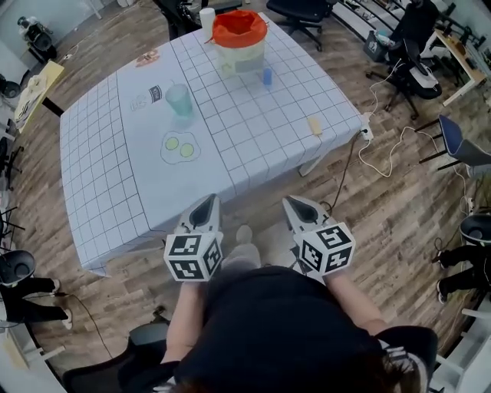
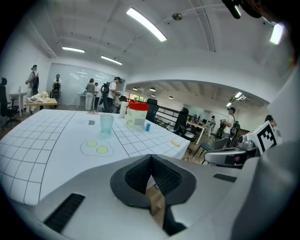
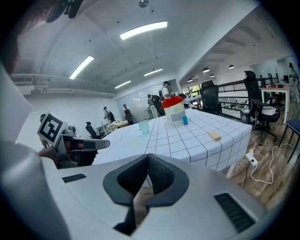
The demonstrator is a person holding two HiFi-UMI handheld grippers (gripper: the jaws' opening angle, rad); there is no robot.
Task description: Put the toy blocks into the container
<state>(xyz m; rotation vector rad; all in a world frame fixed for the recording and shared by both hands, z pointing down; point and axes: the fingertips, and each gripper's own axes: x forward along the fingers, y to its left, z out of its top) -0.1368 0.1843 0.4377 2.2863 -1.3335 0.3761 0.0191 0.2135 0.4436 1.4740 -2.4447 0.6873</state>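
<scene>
A clear container point(image 1: 240, 42) with an orange-red liner stands at the far end of the white grid-cloth table point(image 1: 107, 176). A small blue block point(image 1: 267, 76) lies just right of it, and a tan block point(image 1: 314, 125) lies near the table's right edge. Both grippers are held off the table's near edge, over the wooden floor. My left gripper point(image 1: 205, 207) and right gripper point(image 1: 299, 206) point toward the table, both shut and empty. In the left gripper view, past the left gripper point(image 2: 151, 158), I see the container point(image 2: 138, 112) and blue block point(image 2: 147, 127). The right gripper view, beyond the right gripper point(image 3: 148, 157), shows the tan block point(image 3: 214, 135).
A teal cup point(image 1: 179, 100) and two yellow-green discs point(image 1: 180, 147) sit mid-table, with a white cup point(image 1: 207, 17) behind the container. Office chairs point(image 1: 460, 146) and a white cable point(image 1: 383, 153) are on the floor to the right. People stand at the far end of the room.
</scene>
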